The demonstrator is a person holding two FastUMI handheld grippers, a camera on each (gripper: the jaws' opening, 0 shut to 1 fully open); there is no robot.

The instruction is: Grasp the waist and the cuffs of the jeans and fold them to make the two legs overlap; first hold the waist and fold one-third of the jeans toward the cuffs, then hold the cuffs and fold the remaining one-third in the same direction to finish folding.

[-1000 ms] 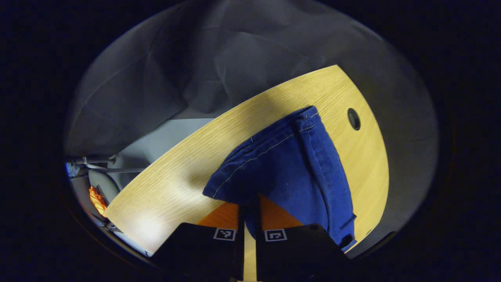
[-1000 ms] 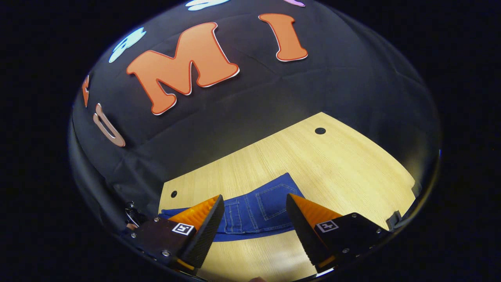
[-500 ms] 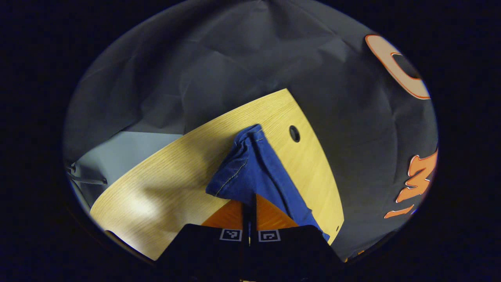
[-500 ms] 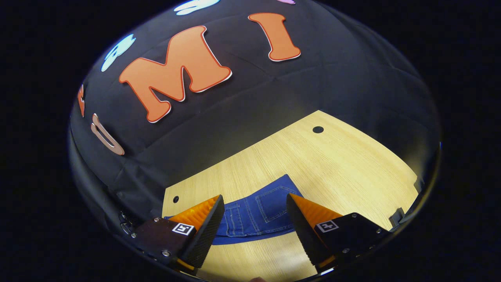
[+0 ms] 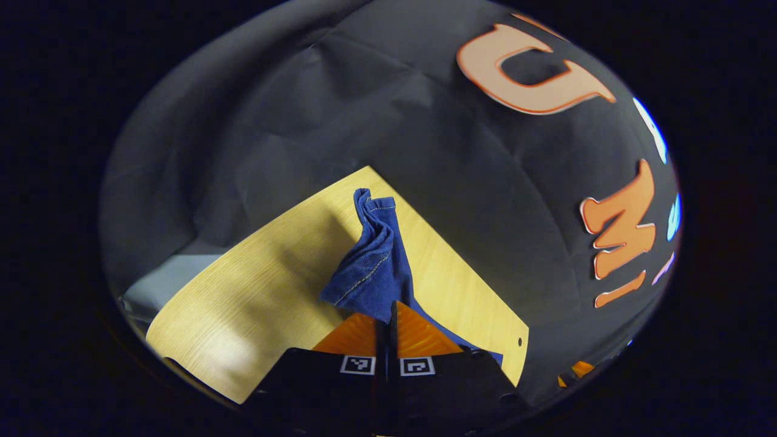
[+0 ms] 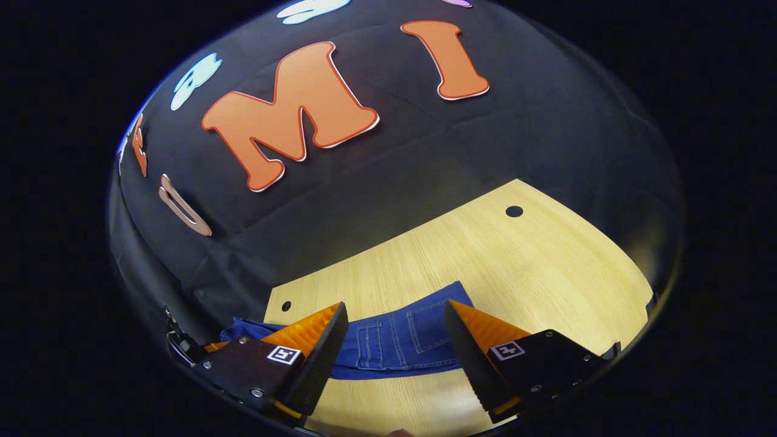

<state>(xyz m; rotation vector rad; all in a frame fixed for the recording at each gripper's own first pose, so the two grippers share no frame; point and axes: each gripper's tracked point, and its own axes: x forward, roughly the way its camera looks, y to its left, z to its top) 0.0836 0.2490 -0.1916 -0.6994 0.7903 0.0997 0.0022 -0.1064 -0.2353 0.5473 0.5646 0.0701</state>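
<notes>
Surface: light wood-grain table (image 6: pixel 546 261), with a black cloth wall behind it in both views.
Table details: round dark holes in the top, one near the far right (image 6: pixel 514 211) and one near the far left corner (image 6: pixel 286 305) in the right gripper view; a small hole (image 5: pixel 520 341) near the table edge in the left gripper view.
Writing and labels: each finger block carries a small square black-and-white marker (image 5: pixel 357 364); it is a coded pattern with no readable words. No brand tag can be made out on the jeans.
Jeans, left gripper view: blue denim (image 5: pixel 373 261) rises as a bunched, twisted column from the finger tips toward the far table corner, with pale stitching along a seam.
Left gripper (image 5: pixel 387 318): orange fingers pressed together on the denim, with cloth coming straight out from between them.
Jeans, right gripper view: the denim (image 6: pixel 394 340) lies flat on the table, a back pocket facing up, running leftward past the left finger.
Right gripper (image 6: pixel 394 337): fingers spread wide, holding nothing, poised above the table; the jeans show in the gap between them, just beyond the tips.
Contact, right side: cannot tell whether the tips touch the cloth.
</notes>
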